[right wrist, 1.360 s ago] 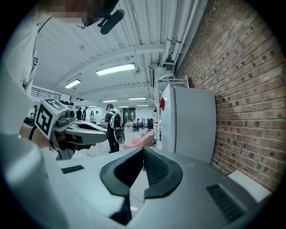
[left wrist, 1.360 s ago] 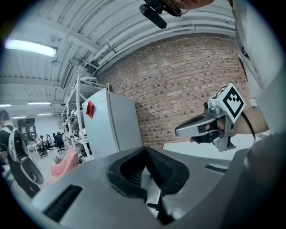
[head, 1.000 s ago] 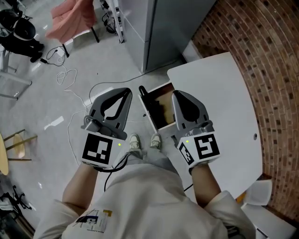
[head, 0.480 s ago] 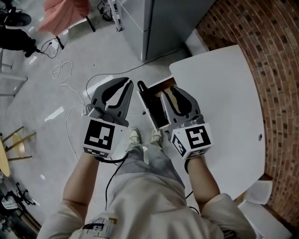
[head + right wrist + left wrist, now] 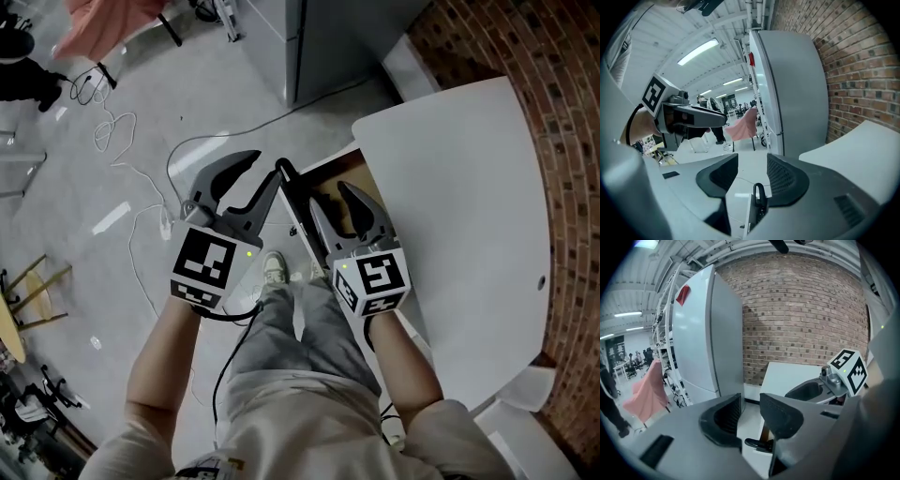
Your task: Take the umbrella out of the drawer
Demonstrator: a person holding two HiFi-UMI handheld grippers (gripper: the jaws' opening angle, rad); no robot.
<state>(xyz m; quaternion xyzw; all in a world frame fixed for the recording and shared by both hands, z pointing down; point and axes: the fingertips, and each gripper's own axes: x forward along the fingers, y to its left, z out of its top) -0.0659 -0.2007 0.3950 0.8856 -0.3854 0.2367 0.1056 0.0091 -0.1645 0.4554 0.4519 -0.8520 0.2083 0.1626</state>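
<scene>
Head view: left gripper (image 5: 261, 172), right gripper (image 5: 330, 197) both empty, jaws opening. Black umbrella (image 5: 287, 180), so judged, lies in open drawer (image 5: 330, 165) between their fingertips. Jaws to be set astride its shaft before closing.

**Lighting and image quality.** Bright, even indoor light comes from ceiling tubes (image 5: 696, 51) high above the right gripper (image 5: 752, 164). The head view is sharp, with faint, soft shadows. A glare patch lies on the floor (image 5: 111, 217) to the left of the left gripper (image 5: 258, 173). Both gripper views show strong fisheye bending and dark corners. Gripper bodies nearest the lens are blurred, and the brick wall (image 5: 801, 310) curves.
</scene>
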